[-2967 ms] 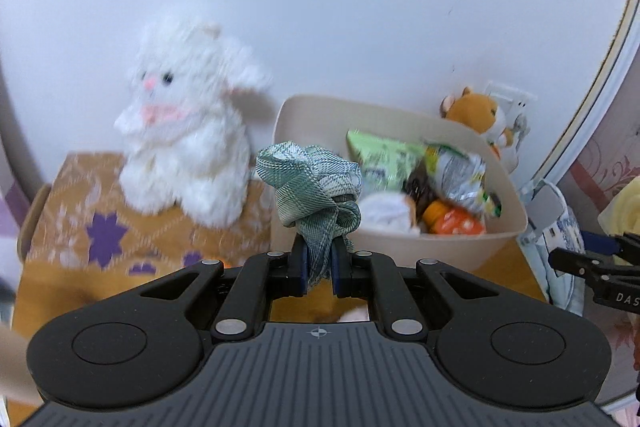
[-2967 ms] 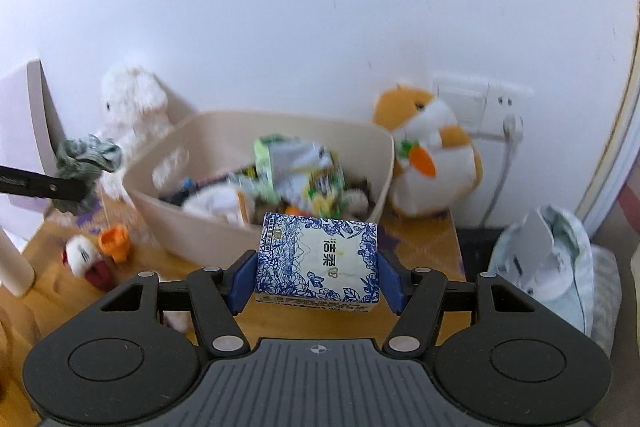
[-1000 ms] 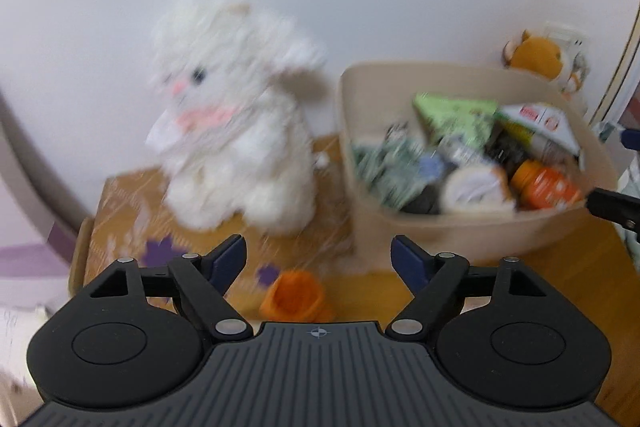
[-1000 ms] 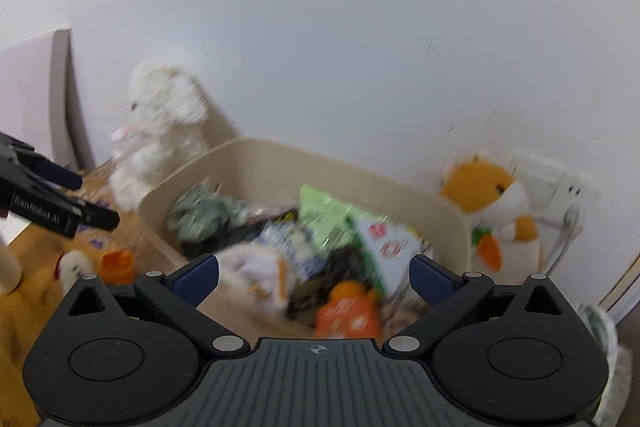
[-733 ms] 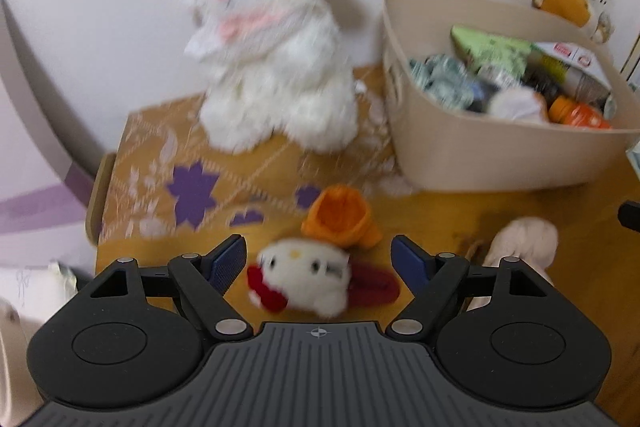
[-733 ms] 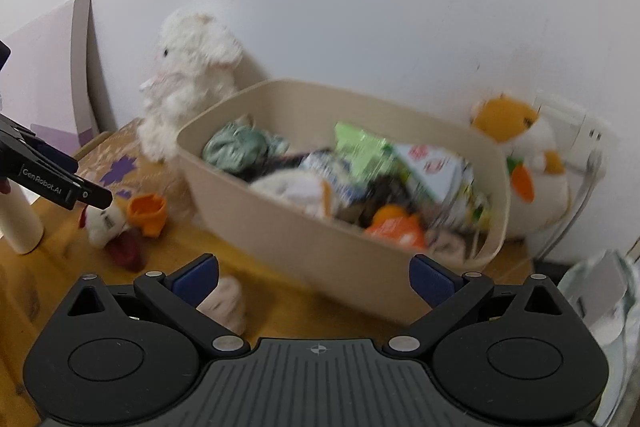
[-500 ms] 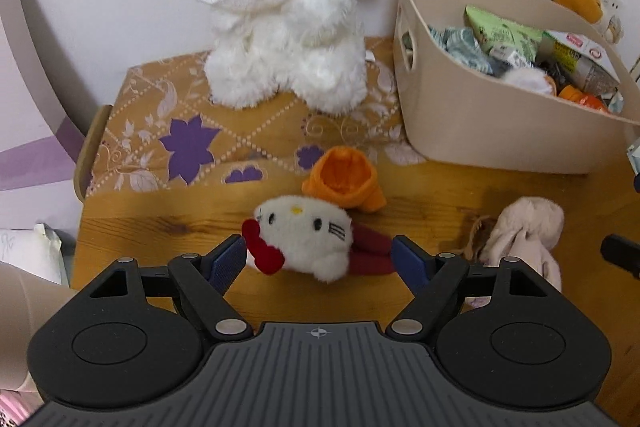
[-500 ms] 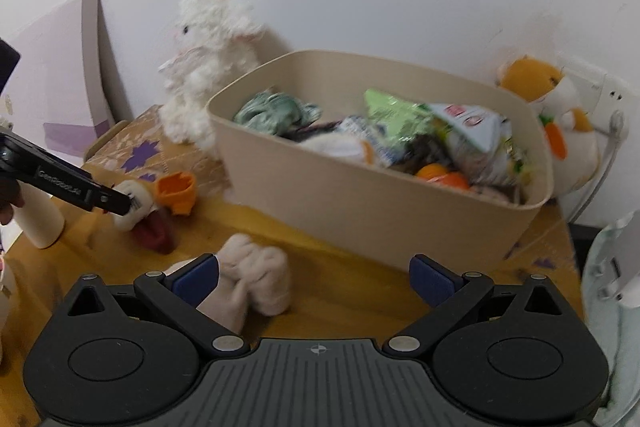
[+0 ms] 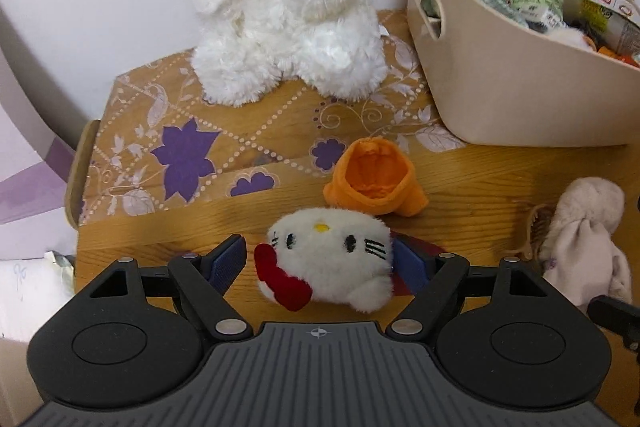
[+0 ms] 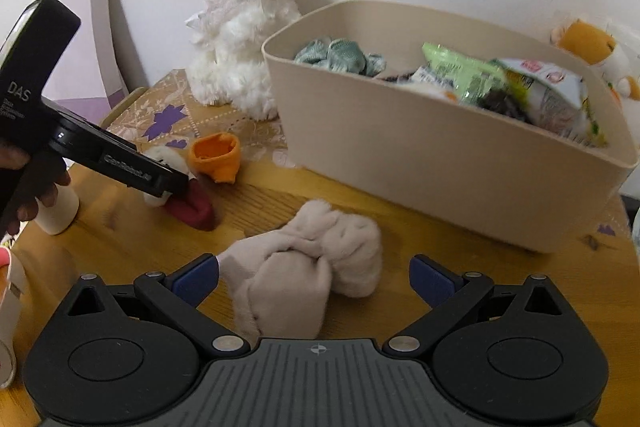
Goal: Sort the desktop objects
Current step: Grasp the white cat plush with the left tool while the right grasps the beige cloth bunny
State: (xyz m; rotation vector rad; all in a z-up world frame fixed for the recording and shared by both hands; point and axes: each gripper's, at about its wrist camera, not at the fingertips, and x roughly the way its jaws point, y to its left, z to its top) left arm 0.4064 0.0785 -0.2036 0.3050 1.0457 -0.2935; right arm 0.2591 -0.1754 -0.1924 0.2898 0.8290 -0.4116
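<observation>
Fluffy plush toy (image 9: 332, 259), matt plastic bin (image 9: 500, 79)

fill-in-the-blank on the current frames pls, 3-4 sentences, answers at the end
1. The left gripper is open around the small white ____ plush with a red bow.
2. The right gripper is open around a bundle of pale ____.
3. The green cloth lies inside the beige ____.
4. The orange sock lies on the wooden ____.

Missing words: cat; socks; bin; table

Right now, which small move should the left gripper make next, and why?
Probably close the jaws. The left gripper is open, its pads either side of the white cat plush, which lies on the wooden table, not yet in the beige bin.
</observation>
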